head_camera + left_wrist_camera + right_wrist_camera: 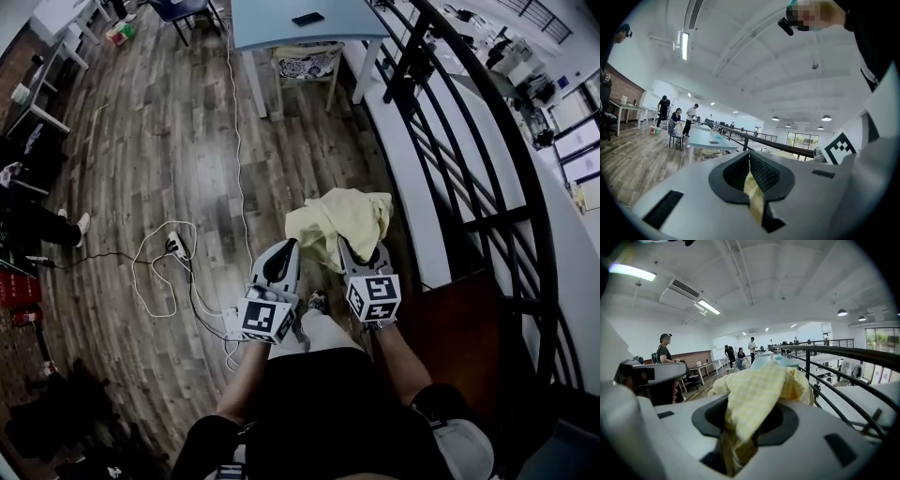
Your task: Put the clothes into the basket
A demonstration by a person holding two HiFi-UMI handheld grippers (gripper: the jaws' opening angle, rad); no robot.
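A pale yellow checked cloth hangs bunched in the air in front of me, over the wooden floor. My right gripper is shut on a thick bunch of it. In the right gripper view the cloth spills up and out of that gripper and hides the jaws. My left gripper sits just left of the bunch. In the left gripper view a thin strip of the yellow cloth is pinched in the left gripper, whose ribbed pads are closed on it.
A black metal railing curves along my right. Ahead stand a blue-grey table and a chair. White cables and a power strip lie on the floor to the left. A person's legs show at the left edge.
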